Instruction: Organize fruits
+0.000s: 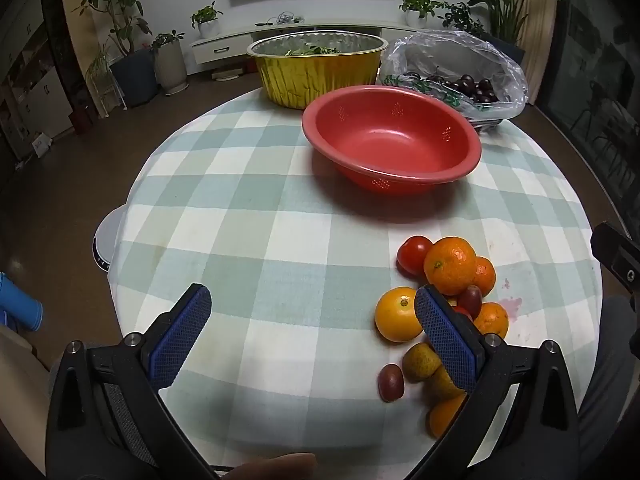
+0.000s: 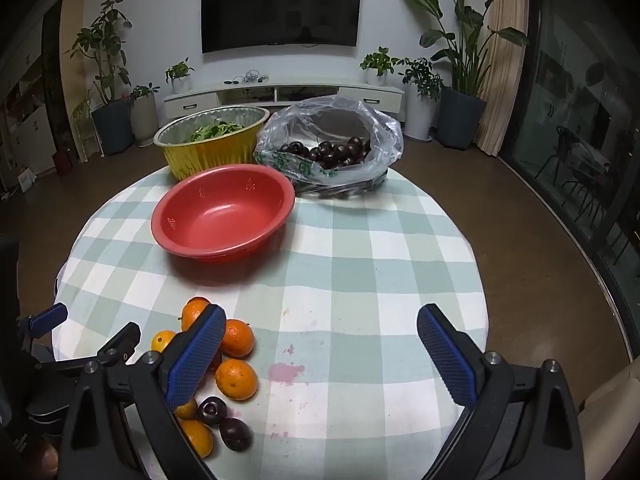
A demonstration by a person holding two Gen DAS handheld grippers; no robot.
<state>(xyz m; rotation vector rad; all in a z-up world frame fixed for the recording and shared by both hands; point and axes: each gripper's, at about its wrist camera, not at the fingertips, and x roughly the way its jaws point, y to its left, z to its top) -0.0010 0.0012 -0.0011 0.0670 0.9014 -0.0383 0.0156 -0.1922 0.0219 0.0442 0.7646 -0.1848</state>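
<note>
Fruit pile (image 1: 444, 312) sits near; red bowl (image 1: 394, 136) farther. Left gripper (image 1: 312, 324) and right gripper (image 2: 320, 344) gape wide, holding nothing.

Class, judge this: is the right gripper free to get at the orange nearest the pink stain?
Probably yes. The right gripper is open and empty, and the orange lies just inside its left jaw on the tablecloth, nothing on top; neighbouring fruit crowds only its far side.

My left wrist view looks forward from the table's near-left edge; my right wrist view from the near-right. Both share the red bowl (image 1: 391, 136) (image 2: 224, 210) and fruit pile (image 1: 444, 300) (image 2: 224, 364).
</note>
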